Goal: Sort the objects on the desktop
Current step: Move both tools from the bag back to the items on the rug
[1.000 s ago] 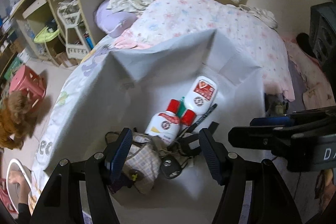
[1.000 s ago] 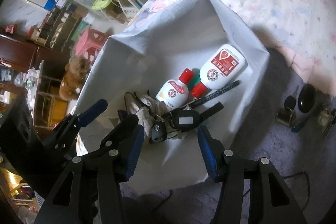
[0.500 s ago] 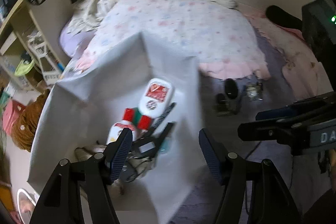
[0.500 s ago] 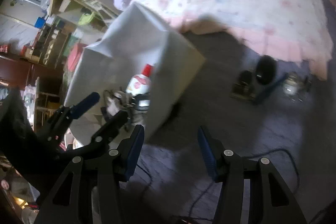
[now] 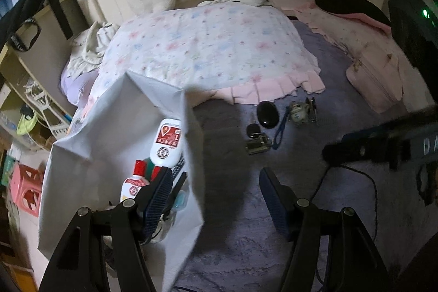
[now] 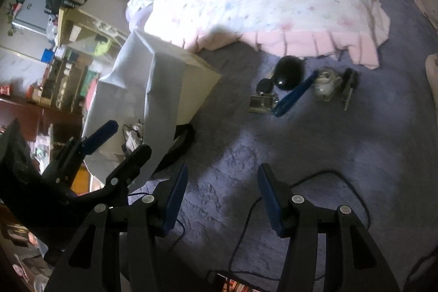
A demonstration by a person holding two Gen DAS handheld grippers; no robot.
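Note:
A white box [image 5: 115, 127] stands on the purple carpet and holds two white bottles with red caps [image 5: 167, 144], a pen and other small items. My left gripper [image 5: 215, 196] is open and empty over the box's right wall. My right gripper [image 6: 223, 196] is open and empty above bare carpet. Loose items lie on the carpet ahead: a black oval case [image 6: 288, 71], a blue strap [image 6: 294, 95], a key with a metal piece [image 6: 262, 100], a small figurine [image 6: 325, 82] and a clip [image 6: 350, 86]. The box also shows in the right wrist view [image 6: 164, 78].
A floral quilt with a pink frill [image 5: 208, 51] lies behind the items. A pink bag [image 5: 375, 73] is at the right. Black cables [image 6: 328, 177] run over the carpet near my right gripper. Shelves [image 5: 24, 89] and a pink stool [image 5: 24, 182] stand at the left.
Both grippers have swung right, away from the box's inside, toward the loose items on the carpet. Both stay open and empty.

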